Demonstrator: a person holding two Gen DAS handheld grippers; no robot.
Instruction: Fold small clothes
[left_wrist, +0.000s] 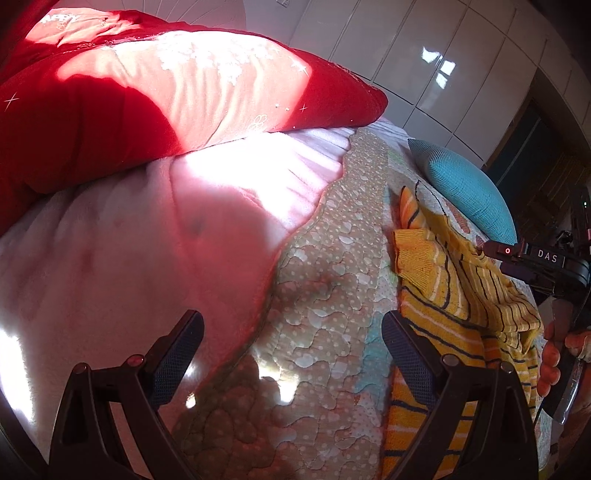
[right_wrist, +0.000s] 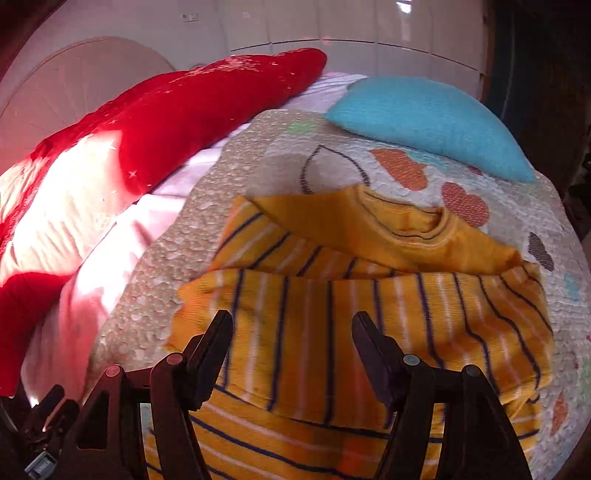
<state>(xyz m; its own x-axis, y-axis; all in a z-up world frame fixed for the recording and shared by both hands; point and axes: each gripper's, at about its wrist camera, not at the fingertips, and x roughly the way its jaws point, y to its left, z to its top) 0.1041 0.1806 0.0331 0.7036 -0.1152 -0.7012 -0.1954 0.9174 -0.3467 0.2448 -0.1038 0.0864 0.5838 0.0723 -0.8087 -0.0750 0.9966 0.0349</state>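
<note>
A small yellow-orange striped sweater (right_wrist: 332, 306) lies on the patterned quilt (right_wrist: 236, 162), with a striped part folded across its middle and the plain yellow collar part behind. My right gripper (right_wrist: 291, 332) is open and empty, its fingers just above the folded striped part. In the left wrist view the sweater (left_wrist: 454, 291) lies at the right. My left gripper (left_wrist: 291, 332) is open and empty over the quilt (left_wrist: 332, 258), to the left of the sweater. The right gripper's body (left_wrist: 546, 262) and the hand holding it show at the far right edge.
A big red quilted blanket (left_wrist: 110, 92) lies on a pink blanket (left_wrist: 129, 240) at the left. A turquoise cushion (right_wrist: 432, 122) sits at the far side of the bed. White glossy cupboard doors (left_wrist: 424, 62) stand behind.
</note>
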